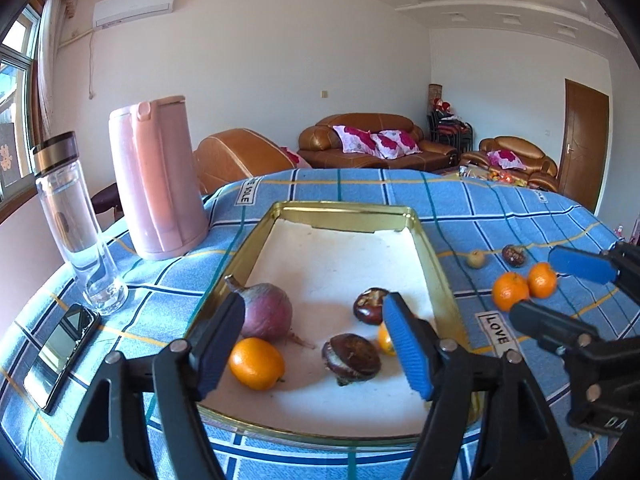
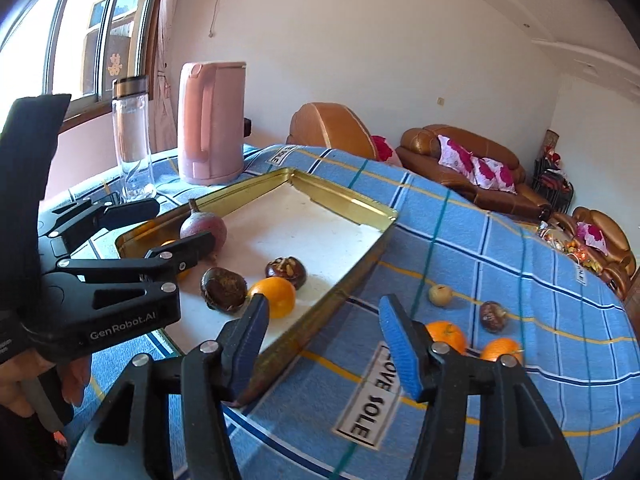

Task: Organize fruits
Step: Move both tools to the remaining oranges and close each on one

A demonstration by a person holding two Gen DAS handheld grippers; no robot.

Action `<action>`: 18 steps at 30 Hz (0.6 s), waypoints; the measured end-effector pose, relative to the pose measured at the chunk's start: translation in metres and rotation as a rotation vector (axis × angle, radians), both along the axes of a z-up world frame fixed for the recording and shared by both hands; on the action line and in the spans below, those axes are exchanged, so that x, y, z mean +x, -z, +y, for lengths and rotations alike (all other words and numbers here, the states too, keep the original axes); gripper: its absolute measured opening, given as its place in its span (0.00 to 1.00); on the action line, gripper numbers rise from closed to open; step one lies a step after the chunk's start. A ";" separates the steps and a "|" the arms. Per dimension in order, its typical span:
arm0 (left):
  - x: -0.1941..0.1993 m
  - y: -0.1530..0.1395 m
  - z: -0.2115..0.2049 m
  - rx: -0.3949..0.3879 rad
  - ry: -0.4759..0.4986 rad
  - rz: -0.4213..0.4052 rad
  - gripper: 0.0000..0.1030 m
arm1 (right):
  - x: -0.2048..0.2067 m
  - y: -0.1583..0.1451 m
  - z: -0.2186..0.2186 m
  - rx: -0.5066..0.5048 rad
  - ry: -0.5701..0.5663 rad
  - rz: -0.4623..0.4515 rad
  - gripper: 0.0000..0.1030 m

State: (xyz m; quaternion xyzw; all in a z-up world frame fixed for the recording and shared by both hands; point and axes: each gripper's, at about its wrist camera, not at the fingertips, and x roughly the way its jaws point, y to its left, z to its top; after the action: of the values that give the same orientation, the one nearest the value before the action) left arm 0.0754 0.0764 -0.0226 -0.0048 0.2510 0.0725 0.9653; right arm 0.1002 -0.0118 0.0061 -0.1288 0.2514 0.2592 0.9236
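Both grippers empty, jaws spread wide.
Right gripper [image 2: 324, 344] hung by the tray's [image 2: 352, 280] right edge, likely lining up loose oranges [image 2: 446, 334]; left gripper [image 1: 316, 344] waited over the tray.

Gold-rimmed tray [image 1: 436, 264] with white floor, holding a reddish-purple radish [image 1: 266, 310] at its left wall, an orange [image 1: 257, 363] just in front, two dark brown chestnut-like fruits [image 1: 352, 357] at centre, another orange [image 2: 273, 295] alongside. Outside on the checked cloth, right of the tray: two touching oranges [image 1: 510, 290], a dark fruit [image 1: 514, 255], a small pale fruit [image 1: 476, 259].
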 end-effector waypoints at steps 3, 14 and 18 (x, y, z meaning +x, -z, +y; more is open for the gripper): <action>0.000 -0.008 -0.021 0.020 0.045 -0.018 0.75 | -0.001 -0.019 -0.033 0.046 0.030 -0.013 0.69; 0.040 -0.011 -0.121 0.092 0.225 0.031 0.79 | 0.054 -0.027 -0.123 0.104 0.333 -0.021 0.70; 0.067 0.003 -0.140 0.110 0.204 0.072 0.79 | 0.075 0.000 -0.135 0.130 0.384 0.030 0.70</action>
State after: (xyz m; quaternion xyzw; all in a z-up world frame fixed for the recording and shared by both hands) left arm 0.1424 -0.0634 -0.0257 0.0762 0.2803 -0.0125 0.9568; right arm 0.1755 -0.1465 0.0066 -0.0148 0.2680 0.0959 0.9585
